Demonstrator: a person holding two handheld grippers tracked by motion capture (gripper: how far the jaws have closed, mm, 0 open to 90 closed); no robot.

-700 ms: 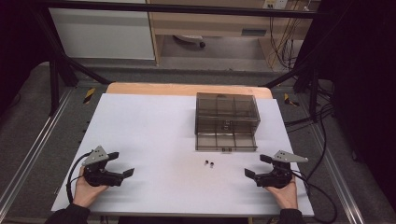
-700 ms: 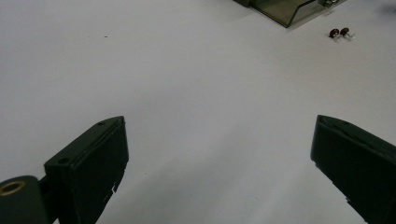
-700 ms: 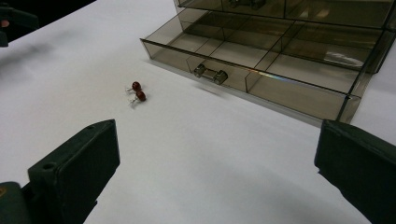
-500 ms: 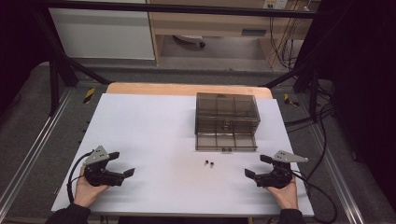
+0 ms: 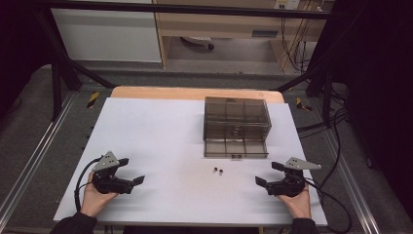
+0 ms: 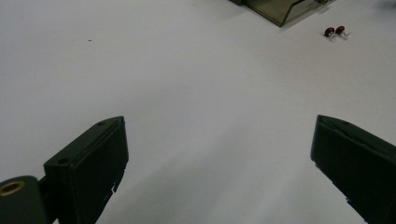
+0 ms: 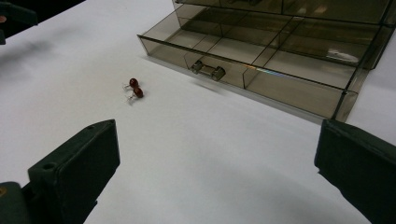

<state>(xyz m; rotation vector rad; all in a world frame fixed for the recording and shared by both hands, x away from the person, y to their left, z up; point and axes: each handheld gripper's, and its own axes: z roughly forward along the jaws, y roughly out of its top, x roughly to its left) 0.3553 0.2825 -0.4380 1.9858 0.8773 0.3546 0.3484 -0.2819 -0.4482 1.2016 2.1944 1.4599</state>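
Fingers (image 6: 88,168) of both our grippers stand apart, empty; the two tiny red beads (image 7: 134,88) could skid across the smooth surface (image 5: 160,141) if nudged.

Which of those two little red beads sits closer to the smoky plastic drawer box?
The farther red bead, just beyond its twin in the right gripper view, lies slightly nearer the drawer box.

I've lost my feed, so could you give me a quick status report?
Left gripper and right gripper open, empty. Two small red parts lie before open drawer. Nothing between.
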